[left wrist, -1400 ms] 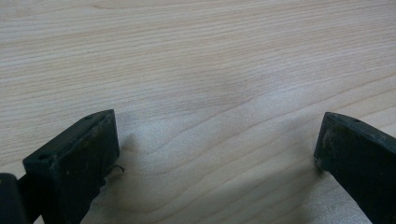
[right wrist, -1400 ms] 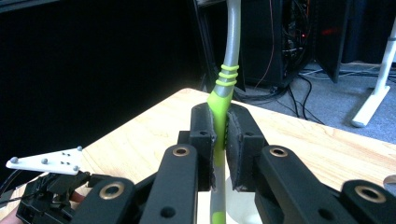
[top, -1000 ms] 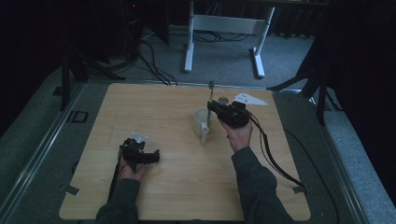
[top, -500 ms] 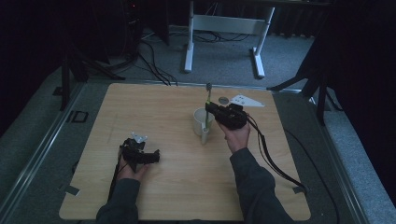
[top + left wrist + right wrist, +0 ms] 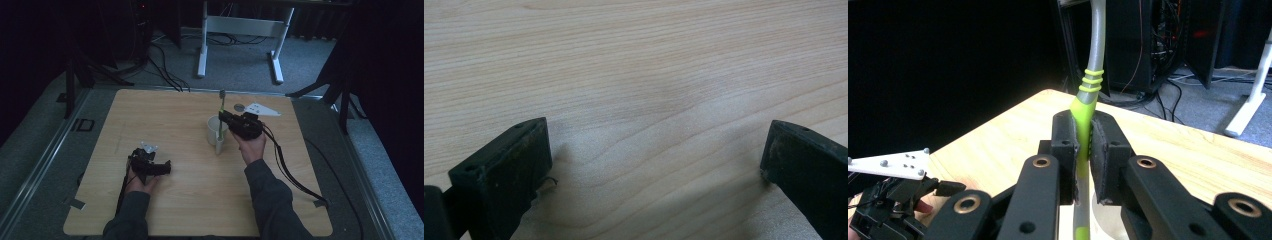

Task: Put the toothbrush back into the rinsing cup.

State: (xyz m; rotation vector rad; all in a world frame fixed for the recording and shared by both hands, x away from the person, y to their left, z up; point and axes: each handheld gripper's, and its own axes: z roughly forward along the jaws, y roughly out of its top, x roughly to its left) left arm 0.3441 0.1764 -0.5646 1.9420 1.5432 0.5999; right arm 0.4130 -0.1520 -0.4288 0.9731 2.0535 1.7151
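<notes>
The right gripper (image 5: 1083,150) is clamped on a green-and-grey plastic toothbrush (image 5: 1087,95), holding it upright over the white ceramic mug (image 5: 214,129) just right of the middle of the pale wooden surface (image 5: 200,200). The handle's lower end seems to reach into the mug, though the dim high view leaves this unsure. At seven o'clock from the mug, well apart, the left gripper (image 5: 654,165) rests with jaws spread, gripping nothing.
</notes>
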